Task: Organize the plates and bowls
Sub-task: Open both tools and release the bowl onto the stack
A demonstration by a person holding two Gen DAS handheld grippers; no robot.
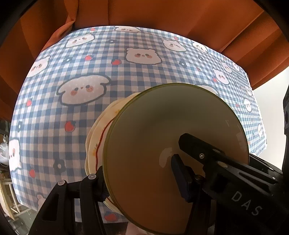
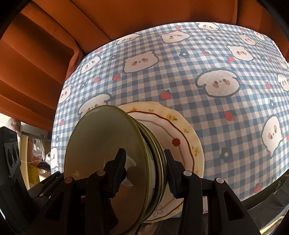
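A stack of dishes fills both views: an olive-green bowl [image 1: 162, 126] [image 2: 101, 144] sits on top, green rims [image 2: 155, 162] lie under it, and a cream plate [image 1: 94, 142] [image 2: 182, 135] with a red line and small flowers is at the bottom. My left gripper [image 1: 139, 168] is shut on the stack's edge, one finger inside the bowl and the other under the cream plate. My right gripper [image 2: 144, 159] grips the opposite edge the same way. The stack hangs tilted over the table; whether it touches the cloth is hidden.
The table [image 1: 108, 72] [image 2: 198, 72] wears a blue checked cloth with bears and strawberries. An orange curtain [image 1: 162, 12] [image 2: 54, 45] hangs close behind it. In the left wrist view a black arm lettered DAS [image 1: 234, 180] crosses the bowl from the right. Clutter [image 2: 38, 153] lies past the table's left edge.
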